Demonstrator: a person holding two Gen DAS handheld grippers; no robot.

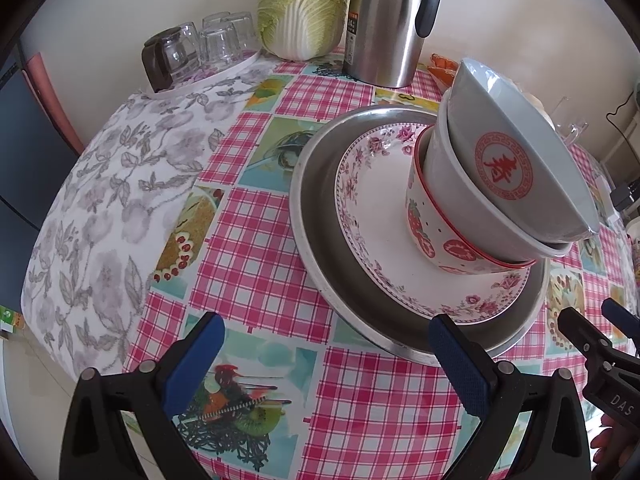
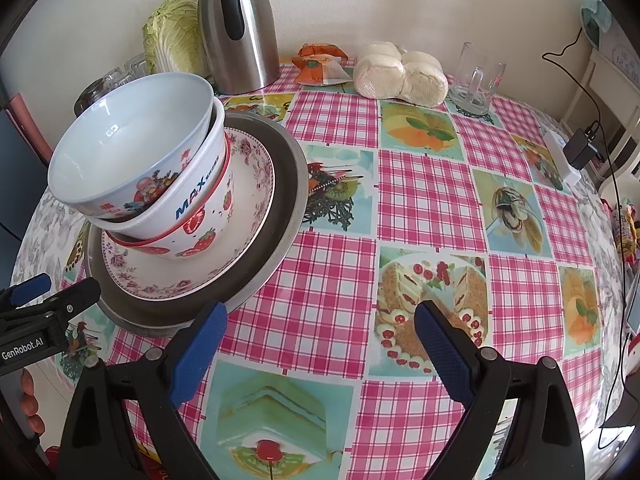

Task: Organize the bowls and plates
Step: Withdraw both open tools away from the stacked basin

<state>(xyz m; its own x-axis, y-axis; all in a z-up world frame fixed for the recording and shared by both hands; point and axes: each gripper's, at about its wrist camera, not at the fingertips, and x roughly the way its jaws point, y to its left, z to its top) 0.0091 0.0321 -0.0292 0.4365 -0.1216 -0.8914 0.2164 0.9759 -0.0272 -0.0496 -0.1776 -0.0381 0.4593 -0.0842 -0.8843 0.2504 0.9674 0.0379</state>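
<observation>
Three bowls (image 2: 136, 168) sit nested, leaning, on a floral plate (image 1: 376, 200) inside a metal pan (image 1: 316, 236), just ahead of both tools. Left tool (image 1: 326, 354) and right tool (image 2: 320, 336) are spread, empty. Steady the leaning stack before shifting anything on the desk (image 2: 432, 200).

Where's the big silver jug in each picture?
Left wrist view: the jug stands at the top centre, right of the cabbage.
Right wrist view: the jug stands at the top, left of centre, again right of the cabbage.
Shared landmark: the stack of bowls in front of it.
</observation>
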